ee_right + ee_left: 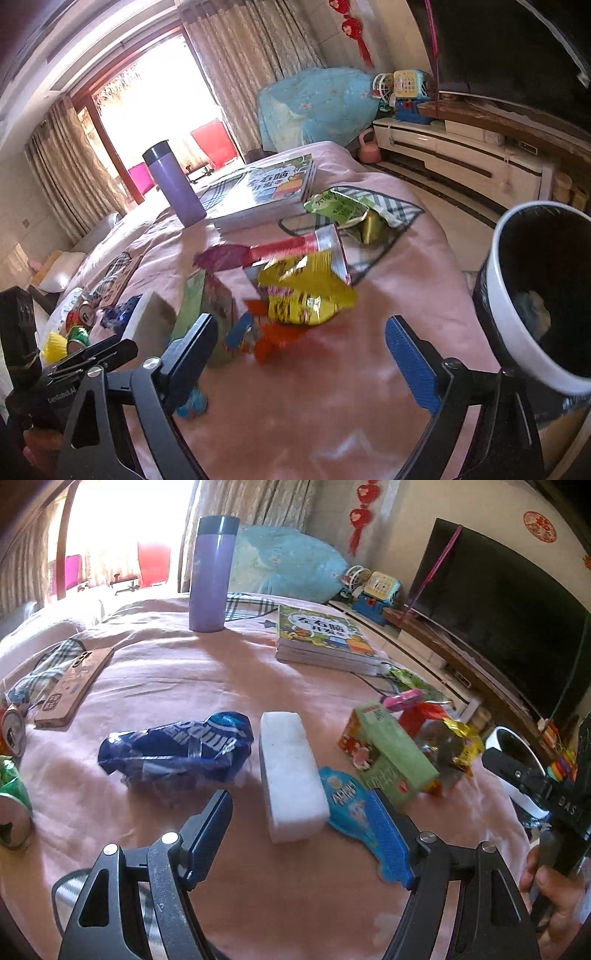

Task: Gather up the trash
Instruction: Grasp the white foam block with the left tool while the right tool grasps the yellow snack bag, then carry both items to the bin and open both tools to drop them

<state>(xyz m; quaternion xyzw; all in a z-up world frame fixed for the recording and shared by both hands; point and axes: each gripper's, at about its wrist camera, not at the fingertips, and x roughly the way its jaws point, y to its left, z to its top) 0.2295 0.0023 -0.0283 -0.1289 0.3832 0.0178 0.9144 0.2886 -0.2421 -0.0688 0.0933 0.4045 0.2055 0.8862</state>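
Collecting looks barely begun: both the left gripper (299, 834) and right gripper (301, 354) hang with jaws spread and empty, the yellow snack bag (306, 291), blue wrapper (177, 749) and cans (13, 812) litter the bed (155, 672), and the bin (532, 295) at three o'clock holds only one scrap.

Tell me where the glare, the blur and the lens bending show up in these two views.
Left wrist view: the window is blown out white, the purple bottle casts a shadow toward the camera, and the TV edge bows. Right wrist view: the window is again overexposed, the yellow wrapper is smeared by motion blur, and the curtains curve.
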